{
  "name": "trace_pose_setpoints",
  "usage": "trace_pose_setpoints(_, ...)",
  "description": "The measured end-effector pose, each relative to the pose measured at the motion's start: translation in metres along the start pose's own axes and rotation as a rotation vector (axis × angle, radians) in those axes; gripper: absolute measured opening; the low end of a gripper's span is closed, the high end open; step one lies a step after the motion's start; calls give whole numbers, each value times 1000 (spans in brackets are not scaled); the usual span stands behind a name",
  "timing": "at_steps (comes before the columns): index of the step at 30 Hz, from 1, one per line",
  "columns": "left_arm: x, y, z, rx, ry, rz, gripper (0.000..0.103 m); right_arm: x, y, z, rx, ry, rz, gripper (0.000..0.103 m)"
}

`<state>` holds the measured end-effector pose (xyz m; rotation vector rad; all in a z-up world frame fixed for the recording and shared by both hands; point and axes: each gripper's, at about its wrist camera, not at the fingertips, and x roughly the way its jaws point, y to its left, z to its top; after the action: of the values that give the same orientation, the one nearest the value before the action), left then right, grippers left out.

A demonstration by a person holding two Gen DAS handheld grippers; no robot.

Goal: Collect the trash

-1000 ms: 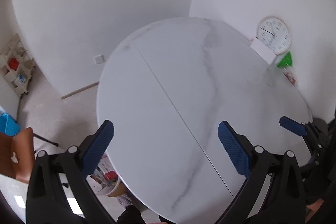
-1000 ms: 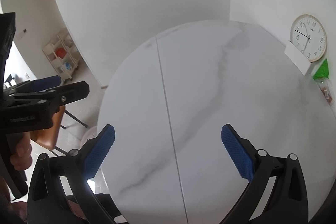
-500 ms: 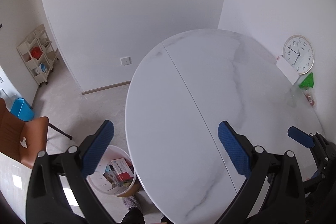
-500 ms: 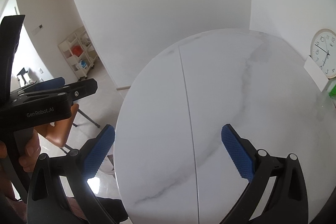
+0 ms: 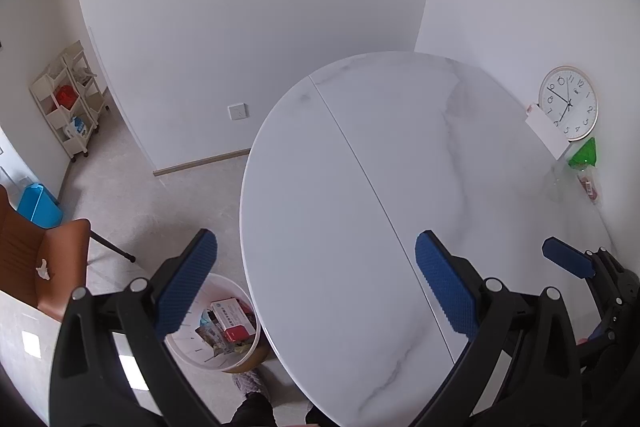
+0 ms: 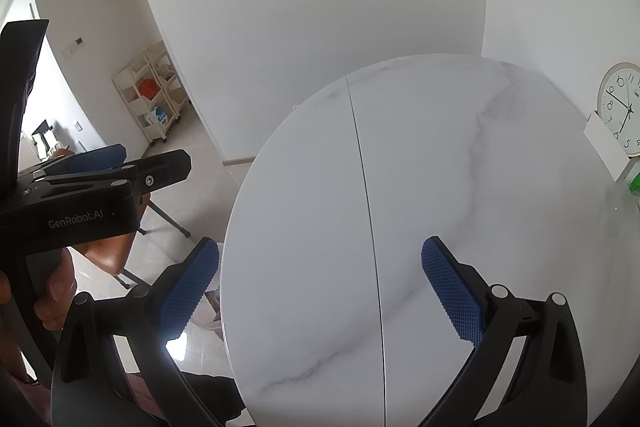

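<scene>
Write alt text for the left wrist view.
Open left tongs with blue pads hover over the near edge of a bare white marble table, with a white trash bin holding boxes and wrappers on the floor below. At the table's far right, a wall clock and green packaging stand against the wall.

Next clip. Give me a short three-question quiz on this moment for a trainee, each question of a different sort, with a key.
1. True or false: the left gripper is shut on a piece of trash.
2. Where does the bin stand? A) on the table B) on the floor beside the table C) on the chair
3. Fill in: a white scrap lies on the brown ____.

Key
1. False; both it and the right gripper are open and empty.
2. B; it stands by the near left edge and already holds boxes and wrappers.
3. chair.
</scene>
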<state>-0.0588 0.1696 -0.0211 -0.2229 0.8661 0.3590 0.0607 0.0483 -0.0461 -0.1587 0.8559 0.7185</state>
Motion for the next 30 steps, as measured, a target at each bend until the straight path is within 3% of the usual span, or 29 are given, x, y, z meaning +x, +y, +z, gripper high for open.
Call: trace_pose_setpoints(30,1,0,-1,-9,5,16,95,3,1,2,-13,14,12,101)
